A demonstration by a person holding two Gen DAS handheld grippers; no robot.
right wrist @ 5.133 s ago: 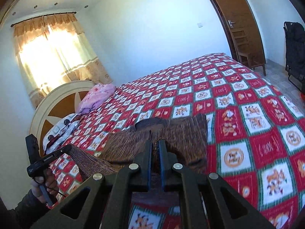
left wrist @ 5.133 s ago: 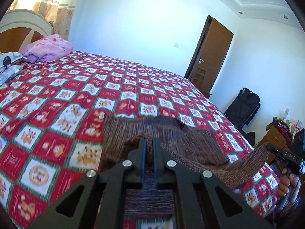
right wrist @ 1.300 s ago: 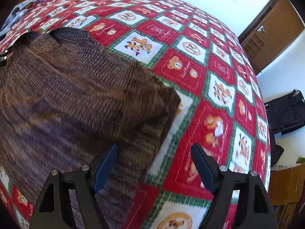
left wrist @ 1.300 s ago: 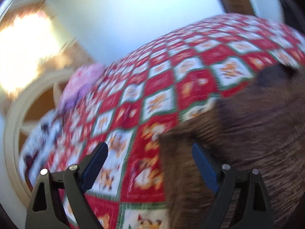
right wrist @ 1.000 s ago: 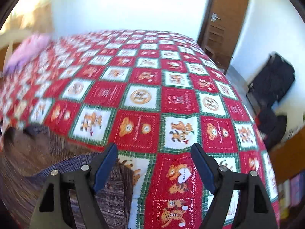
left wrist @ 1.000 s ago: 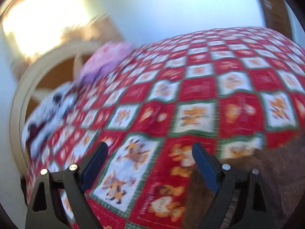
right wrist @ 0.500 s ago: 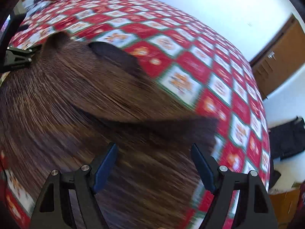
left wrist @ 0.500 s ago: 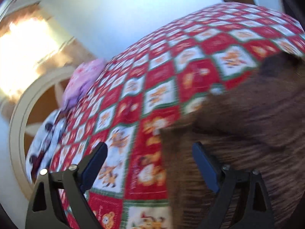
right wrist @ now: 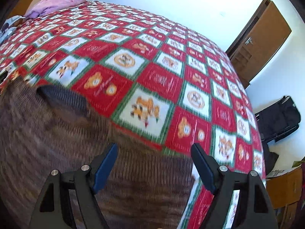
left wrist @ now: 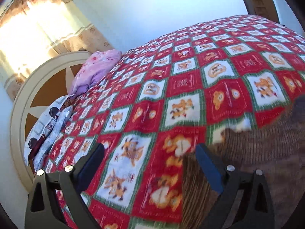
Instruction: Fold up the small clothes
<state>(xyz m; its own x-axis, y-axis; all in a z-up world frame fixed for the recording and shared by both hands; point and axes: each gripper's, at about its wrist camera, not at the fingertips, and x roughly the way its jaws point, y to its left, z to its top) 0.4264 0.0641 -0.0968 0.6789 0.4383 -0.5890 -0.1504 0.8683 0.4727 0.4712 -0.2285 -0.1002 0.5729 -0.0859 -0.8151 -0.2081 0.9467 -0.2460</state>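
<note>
both grippers, clamped on the brown knit sweater (right wrist: 57,143) earlier, now hover spread wide, empty; it lies flat on the bed (left wrist: 190,80). left gripper (left wrist: 150,164) and right gripper (right wrist: 153,161) should pinch matching edges squarely.

I see bright daylight, curtained window (left wrist: 36,26) blown out up-left of my left tool, motion blur near both tools, heavy fisheye edges
</note>
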